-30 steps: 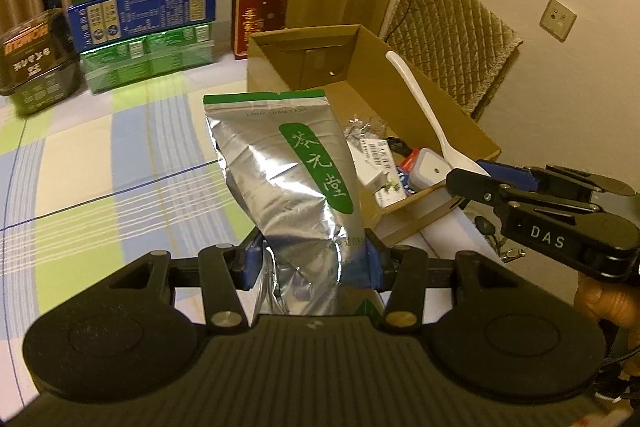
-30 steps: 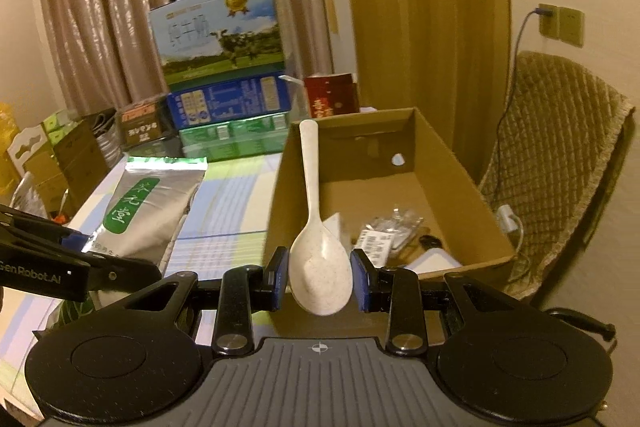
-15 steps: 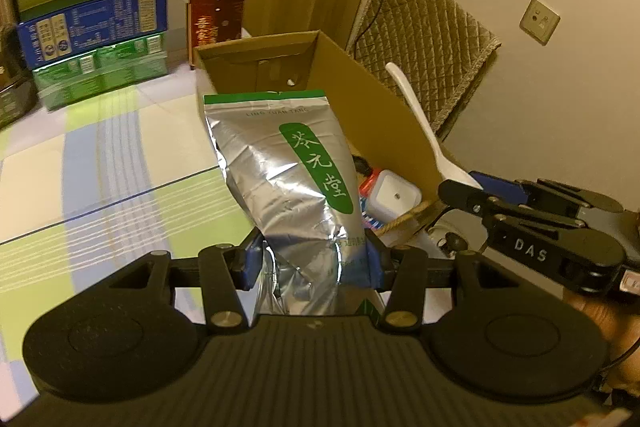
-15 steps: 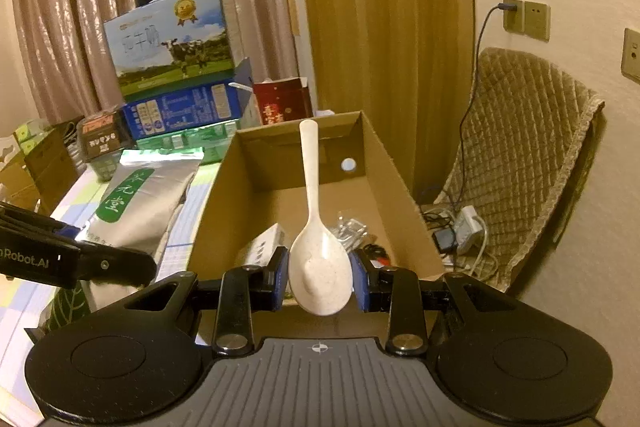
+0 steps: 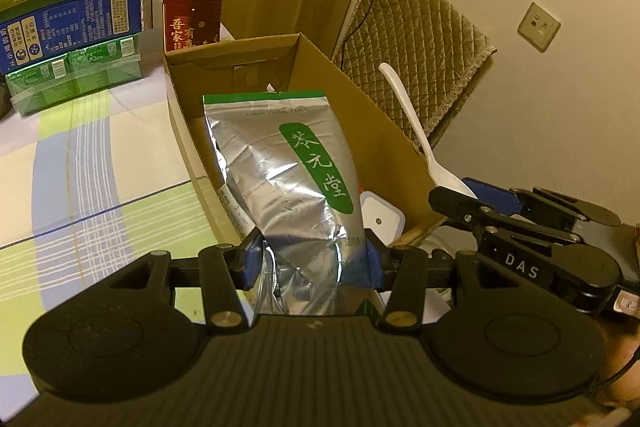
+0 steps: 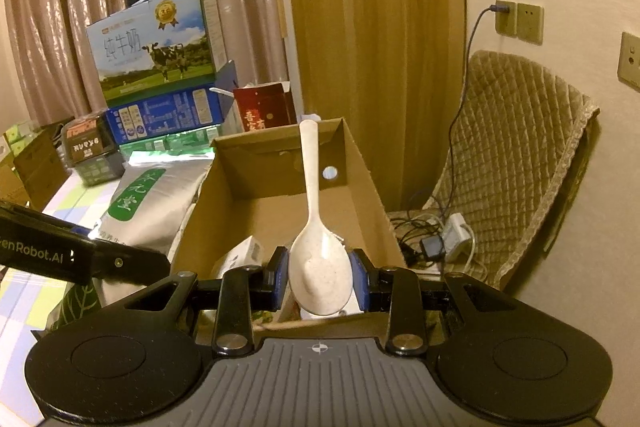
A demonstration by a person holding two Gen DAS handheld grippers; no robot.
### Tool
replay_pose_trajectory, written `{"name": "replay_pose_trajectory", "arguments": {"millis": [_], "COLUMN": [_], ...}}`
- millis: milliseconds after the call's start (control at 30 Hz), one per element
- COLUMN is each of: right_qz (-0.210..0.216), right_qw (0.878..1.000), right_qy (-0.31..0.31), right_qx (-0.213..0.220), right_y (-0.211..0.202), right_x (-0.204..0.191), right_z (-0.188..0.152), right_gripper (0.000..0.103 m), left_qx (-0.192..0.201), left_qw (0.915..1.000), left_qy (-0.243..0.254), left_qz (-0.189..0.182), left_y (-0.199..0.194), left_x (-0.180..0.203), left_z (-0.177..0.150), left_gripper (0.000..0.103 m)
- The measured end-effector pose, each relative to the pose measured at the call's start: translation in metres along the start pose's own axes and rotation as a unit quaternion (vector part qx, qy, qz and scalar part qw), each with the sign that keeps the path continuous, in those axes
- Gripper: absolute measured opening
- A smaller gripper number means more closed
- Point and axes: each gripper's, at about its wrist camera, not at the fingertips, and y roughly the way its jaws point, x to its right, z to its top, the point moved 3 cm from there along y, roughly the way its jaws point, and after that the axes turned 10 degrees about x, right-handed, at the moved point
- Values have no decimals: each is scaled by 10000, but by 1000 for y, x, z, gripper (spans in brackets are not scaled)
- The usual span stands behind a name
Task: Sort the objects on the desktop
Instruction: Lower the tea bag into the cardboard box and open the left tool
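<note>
My left gripper (image 5: 314,263) is shut on a silver foil pouch (image 5: 288,175) with a green label, held upright over the near end of an open cardboard box (image 5: 384,131). My right gripper (image 6: 320,279) is shut on the bowl of a white plastic spoon (image 6: 316,227), handle pointing away, above the same box (image 6: 368,187). The pouch also shows in the right wrist view (image 6: 156,203), and the spoon in the left wrist view (image 5: 416,135). A white packet (image 6: 240,255) and a white device (image 5: 380,219) lie in the box.
Milk cartons (image 6: 156,75) and a red box (image 5: 192,23) stand at the table's back. A striped tablecloth (image 5: 92,163) covers the table left of the box. A quilted chair (image 6: 516,163) with cables and a charger (image 6: 436,239) stands right of the box by the wall.
Both grippers have moved right and forward with their loads. The pouch has gone from beside the box's left wall to over its near end, and the spoon hangs further over the box.
</note>
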Motion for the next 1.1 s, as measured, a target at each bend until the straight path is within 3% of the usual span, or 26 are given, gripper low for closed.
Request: {"name": "replay_pose_trajectory", "arguments": {"millis": [1100], "right_qz": [34], "right_qw": [9993], "right_qy": [-283], "right_qx": [-222], "right_y": [78], "right_x": [11], "right_z": [28], "right_gripper": [30], "left_qx": [-38], "left_qw": [9991], "left_qy": [-360], "left_qz": [202], "left_y": [70], "left_x": [-23], "left_z": [56], "left_gripper": [44]}}
